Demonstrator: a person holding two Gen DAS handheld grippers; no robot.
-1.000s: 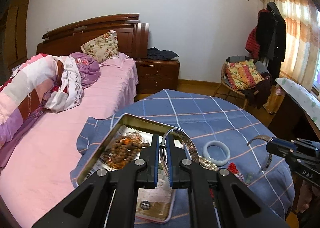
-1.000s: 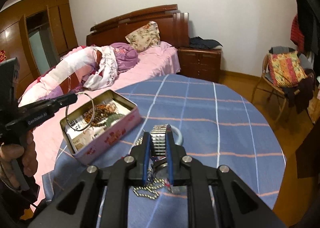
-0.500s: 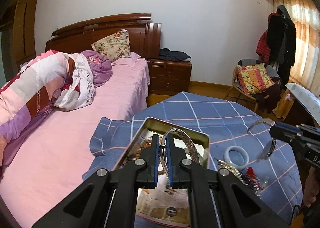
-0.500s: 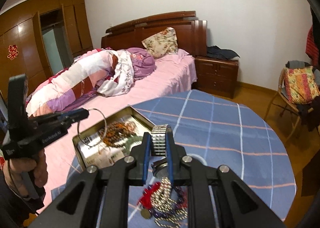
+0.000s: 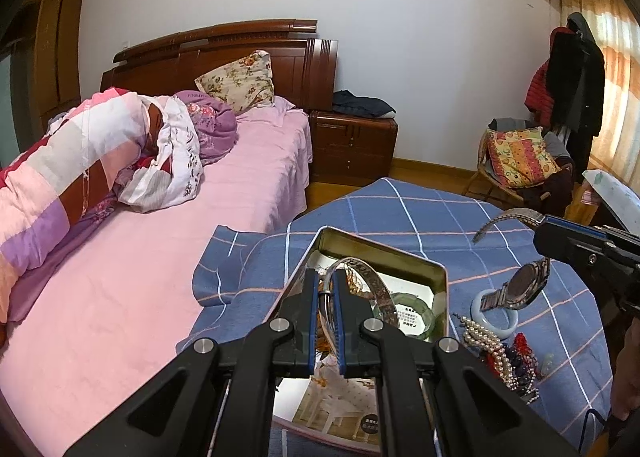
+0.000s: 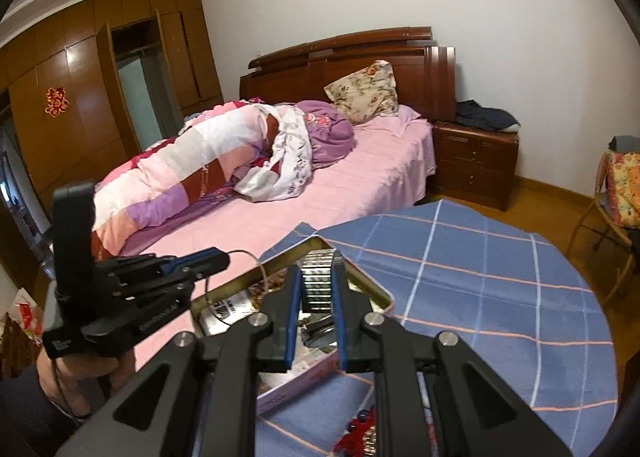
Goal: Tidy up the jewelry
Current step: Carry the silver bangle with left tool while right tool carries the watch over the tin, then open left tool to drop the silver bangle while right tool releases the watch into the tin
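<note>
No legible txt on tin (image 5: 438, 269)

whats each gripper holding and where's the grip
Left gripper pinches the silver bangle by its rim. Right gripper clamps the wristwatch by its metal band.

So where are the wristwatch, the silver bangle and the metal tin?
wristwatch (image 5: 526, 285), left wrist view, on its round dial.
silver bangle (image 5: 380, 289), left wrist view, on the engraved band right of the fingers.
metal tin (image 5: 384, 251), left wrist view, on its far rim.
</note>
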